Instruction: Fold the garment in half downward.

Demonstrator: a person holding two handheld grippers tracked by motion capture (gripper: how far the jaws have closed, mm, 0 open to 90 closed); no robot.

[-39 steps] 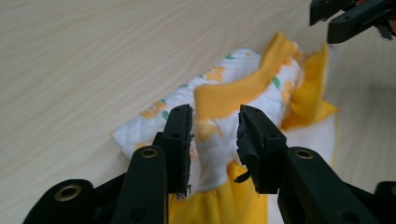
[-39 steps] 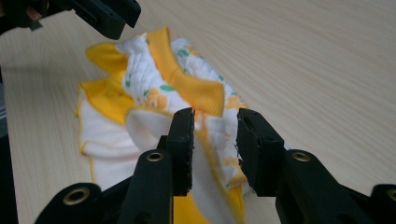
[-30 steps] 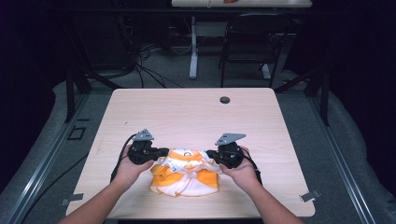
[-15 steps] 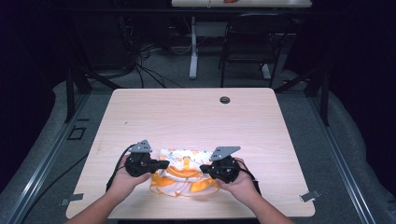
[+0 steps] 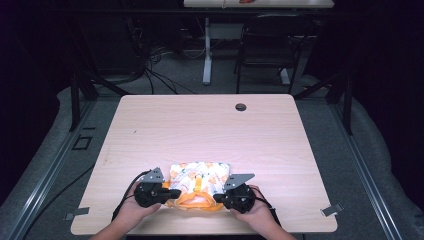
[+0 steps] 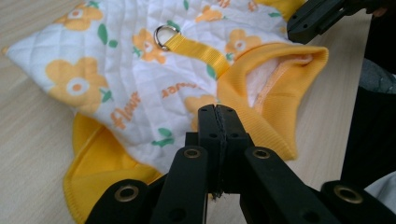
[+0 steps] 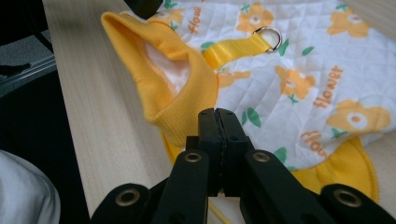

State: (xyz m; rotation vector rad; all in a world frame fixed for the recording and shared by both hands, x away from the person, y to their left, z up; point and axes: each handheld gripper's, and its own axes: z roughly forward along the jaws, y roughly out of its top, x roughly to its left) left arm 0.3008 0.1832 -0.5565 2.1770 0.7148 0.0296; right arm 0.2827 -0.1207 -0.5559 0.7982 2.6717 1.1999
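Note:
A small quilted pet garment (image 5: 200, 175) lies on the table near its front edge, white with orange flowers and yellow ribbed trim. A metal D-ring (image 6: 164, 35) (image 7: 268, 33) sits on a yellow strap on its back. The yellow collar (image 6: 275, 88) (image 7: 163, 70) faces the person and stands up a little. My left gripper (image 5: 176, 192) (image 6: 217, 109) is shut at the collar's left side and seems to pinch the fabric. My right gripper (image 5: 216, 197) (image 7: 217, 112) is shut the same way at the collar's right side. The pinch points are hidden under the jaws.
The light wooden table (image 5: 210, 125) has a round cable hole (image 5: 241, 107) at the back. Small metal brackets (image 5: 330, 210) sit at the front corners. Behind the table stand a dark chair (image 5: 265, 50) and another desk's leg (image 5: 206, 55), with cables on the floor.
Both grippers have come toward the person and sunk to the table with the garment's collar. The garment, bunched up before, now lies flatter.

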